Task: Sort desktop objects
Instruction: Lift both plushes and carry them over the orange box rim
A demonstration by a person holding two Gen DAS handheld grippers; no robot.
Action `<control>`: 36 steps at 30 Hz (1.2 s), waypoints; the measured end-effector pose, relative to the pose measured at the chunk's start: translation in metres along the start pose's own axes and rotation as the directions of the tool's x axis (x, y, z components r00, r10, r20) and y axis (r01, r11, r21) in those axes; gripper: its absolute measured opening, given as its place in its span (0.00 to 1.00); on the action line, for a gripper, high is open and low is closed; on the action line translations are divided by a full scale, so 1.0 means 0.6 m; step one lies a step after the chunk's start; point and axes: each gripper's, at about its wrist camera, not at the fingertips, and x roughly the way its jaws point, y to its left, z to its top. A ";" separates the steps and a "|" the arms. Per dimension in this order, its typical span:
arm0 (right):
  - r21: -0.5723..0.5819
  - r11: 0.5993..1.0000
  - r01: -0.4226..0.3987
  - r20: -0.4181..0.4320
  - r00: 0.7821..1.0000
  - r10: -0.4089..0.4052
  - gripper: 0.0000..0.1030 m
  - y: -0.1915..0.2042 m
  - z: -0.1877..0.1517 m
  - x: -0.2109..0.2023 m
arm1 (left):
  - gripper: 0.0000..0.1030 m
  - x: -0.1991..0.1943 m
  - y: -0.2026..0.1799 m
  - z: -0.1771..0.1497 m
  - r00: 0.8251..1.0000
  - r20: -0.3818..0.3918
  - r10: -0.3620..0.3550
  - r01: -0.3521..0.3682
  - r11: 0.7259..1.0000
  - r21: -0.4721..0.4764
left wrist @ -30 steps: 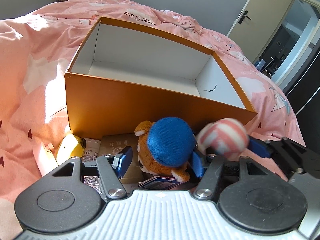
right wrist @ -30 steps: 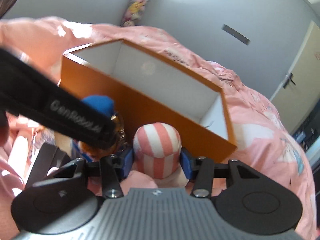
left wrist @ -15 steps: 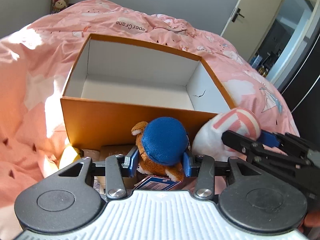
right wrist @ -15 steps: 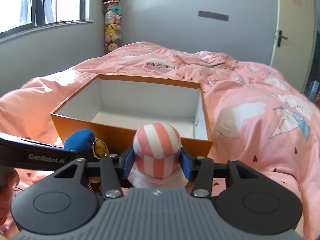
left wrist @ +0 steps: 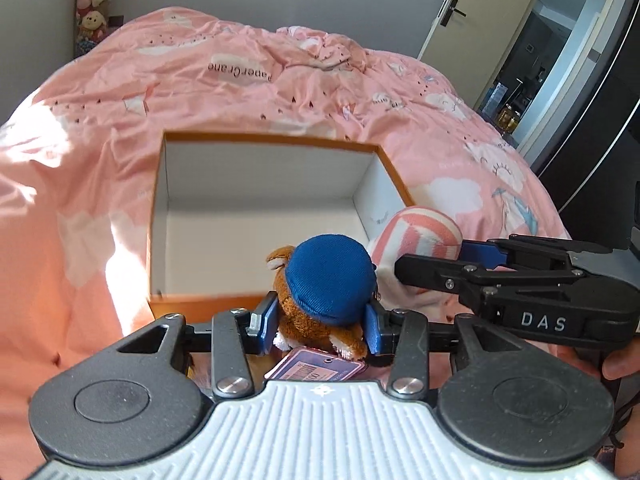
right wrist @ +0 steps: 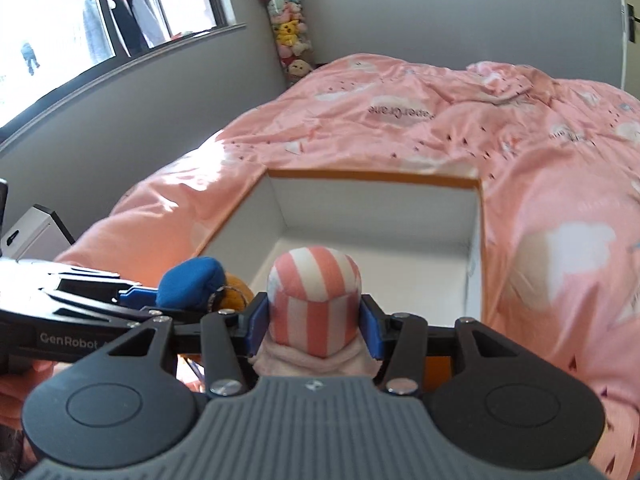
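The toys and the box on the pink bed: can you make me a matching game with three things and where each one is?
Things:
1. brown plush with a blue cap
2. pink and white striped plush
3. orange box

Places:
A. resting on the pink bedcover, open, nothing seen inside
B. pinched in the left gripper
C. pinched in the right gripper

Pairs: 1-B, 2-C, 3-A
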 end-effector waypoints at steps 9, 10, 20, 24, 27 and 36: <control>-0.020 0.998 -0.061 0.043 0.997 0.062 0.48 0.017 0.081 0.005 | 0.46 -0.027 0.018 0.071 0.997 0.064 0.031 -0.031 0.999 0.006; -0.017 0.998 -0.062 0.046 0.997 0.063 0.48 0.016 0.088 0.008 | 0.46 -0.025 0.021 0.076 0.997 0.069 0.034 -0.034 0.999 0.003; -0.020 0.999 -0.047 -0.010 0.999 0.046 0.48 0.012 0.117 0.084 | 0.45 0.035 0.054 0.101 0.995 0.024 0.097 -0.097 0.995 0.015; 0.023 0.997 -0.078 -0.089 0.993 0.080 0.48 -0.005 0.114 0.129 | 0.45 0.066 0.073 0.098 0.994 -0.048 0.103 -0.103 0.995 0.011; 0.051 0.993 -0.103 -0.139 0.984 0.109 0.48 -0.015 0.112 0.159 | 0.45 0.085 0.083 0.096 0.989 -0.097 0.115 -0.114 0.993 0.019; 0.167 0.972 -0.166 -0.290 0.934 0.209 0.48 -0.054 0.106 0.251 | 0.45 0.156 0.125 0.098 0.961 -0.251 0.117 -0.124 0.992 -0.014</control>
